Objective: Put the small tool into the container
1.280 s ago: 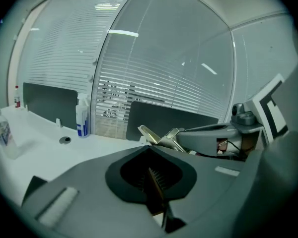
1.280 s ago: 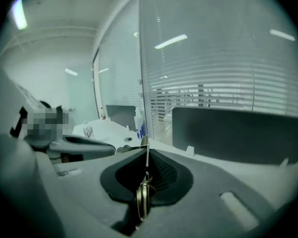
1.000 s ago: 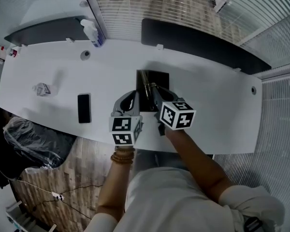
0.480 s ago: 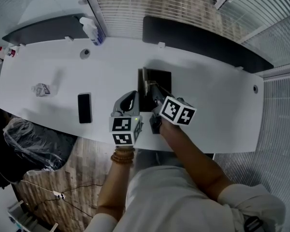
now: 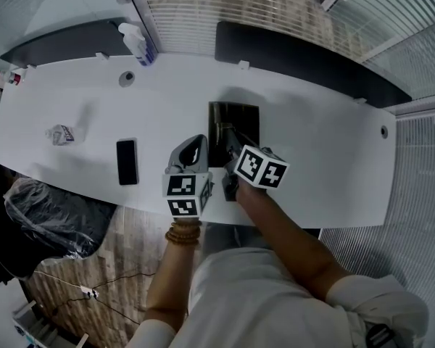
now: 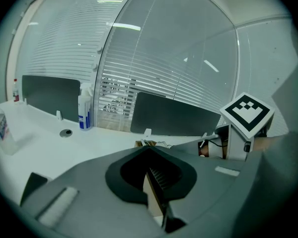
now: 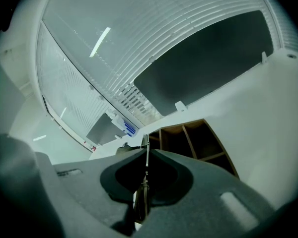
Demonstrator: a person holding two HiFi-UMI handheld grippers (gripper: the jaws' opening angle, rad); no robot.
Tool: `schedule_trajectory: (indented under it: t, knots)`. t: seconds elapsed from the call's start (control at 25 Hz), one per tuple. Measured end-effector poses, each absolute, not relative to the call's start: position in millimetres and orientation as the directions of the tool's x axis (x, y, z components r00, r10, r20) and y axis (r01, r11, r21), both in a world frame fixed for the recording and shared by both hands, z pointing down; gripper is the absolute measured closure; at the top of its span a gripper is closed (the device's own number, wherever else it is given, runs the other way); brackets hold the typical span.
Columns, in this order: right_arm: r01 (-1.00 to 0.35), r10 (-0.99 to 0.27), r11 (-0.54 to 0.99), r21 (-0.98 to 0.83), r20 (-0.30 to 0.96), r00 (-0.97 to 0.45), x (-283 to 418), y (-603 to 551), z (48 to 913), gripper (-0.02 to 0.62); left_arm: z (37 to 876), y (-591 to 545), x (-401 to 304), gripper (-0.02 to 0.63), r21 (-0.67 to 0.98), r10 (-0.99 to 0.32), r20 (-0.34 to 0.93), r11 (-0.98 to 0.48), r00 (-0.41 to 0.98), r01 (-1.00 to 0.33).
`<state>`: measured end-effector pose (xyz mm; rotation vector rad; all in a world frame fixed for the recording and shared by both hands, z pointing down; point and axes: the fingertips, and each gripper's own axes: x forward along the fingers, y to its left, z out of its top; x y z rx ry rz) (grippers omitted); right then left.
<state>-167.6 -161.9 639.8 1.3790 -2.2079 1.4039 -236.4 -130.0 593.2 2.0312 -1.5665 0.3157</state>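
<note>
A dark wooden container (image 5: 235,125) with several compartments (image 7: 193,140) lies on the white table (image 5: 326,165). My right gripper (image 5: 230,140) is at its near left part, shut on a thin metal tool (image 7: 145,165) that sticks out past the jaw tips toward the container's left side. In the right gripper view the gripper (image 7: 145,151) points over the container's near left corner. My left gripper (image 5: 196,151) rests just left of the container, its jaws together with nothing between them (image 6: 148,150). The right gripper's marker cube (image 6: 246,114) shows in the left gripper view.
A black phone (image 5: 126,162) lies on the table to the left, with a crumpled clear bottle (image 5: 60,133) farther left. A spray bottle (image 5: 136,46) and a round grommet (image 5: 126,79) are at the back. Black partition screens (image 5: 304,60) line the far edge.
My right gripper has shifted a little toward me and to the left with the tool, its marker cube turning. The left gripper has stayed where it was.
</note>
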Motion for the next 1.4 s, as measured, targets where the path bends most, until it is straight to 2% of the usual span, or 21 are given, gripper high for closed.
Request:
schedule_trajectory:
  t: [1.4]
  knots:
    - [-0.846, -0.586, 0.123, -0.519, 0.649, -0.484, -176, -161, 666, 0.576, 599, -123, -245, 0.603, 0.298, -0.815, 0.5, -0.154, 0.292, -0.942]
